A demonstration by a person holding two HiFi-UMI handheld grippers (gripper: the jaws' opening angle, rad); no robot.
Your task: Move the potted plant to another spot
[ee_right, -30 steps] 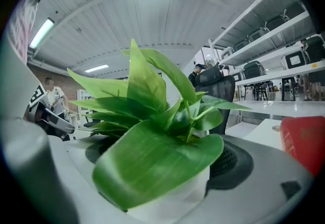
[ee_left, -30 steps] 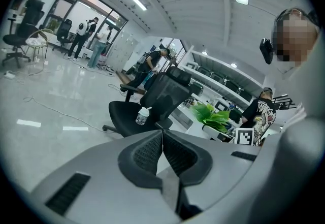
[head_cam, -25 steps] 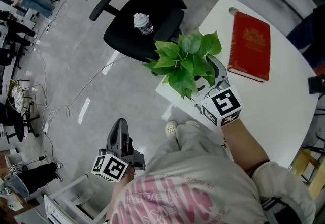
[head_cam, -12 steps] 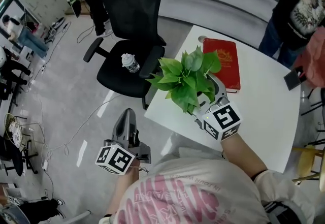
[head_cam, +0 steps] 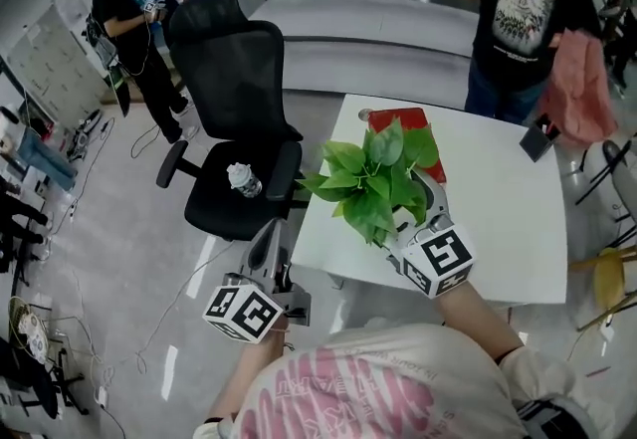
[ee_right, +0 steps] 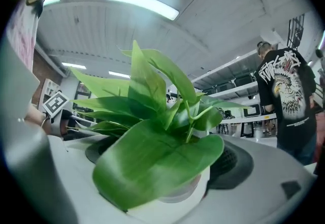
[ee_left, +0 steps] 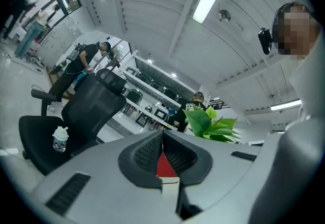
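Observation:
The potted plant point(head_cam: 376, 176) has broad green leaves and a small white pot. My right gripper point(head_cam: 408, 213) is shut on the pot and holds the plant up over the near left part of the white table point(head_cam: 498, 218). In the right gripper view the potted plant point(ee_right: 157, 136) fills the middle, with its pot wedged between the two dark jaw pads. My left gripper point(head_cam: 267, 250) hangs off the table's left side above the floor, shut with nothing in it. In the left gripper view its jaws meet and the plant's leaves point(ee_left: 210, 124) show beyond them.
A red book point(head_cam: 393, 118) lies on the table behind the plant. A black office chair point(head_cam: 234, 128) with a plastic bottle point(head_cam: 243, 180) on its seat stands left of the table. A person in a black shirt point(head_cam: 518, 19) stands at the table's far side, another at the far left.
The head view has tilted up, so the table and chair sit lower in frame and two standing people have come into view. The right gripper stays shut on the plant.

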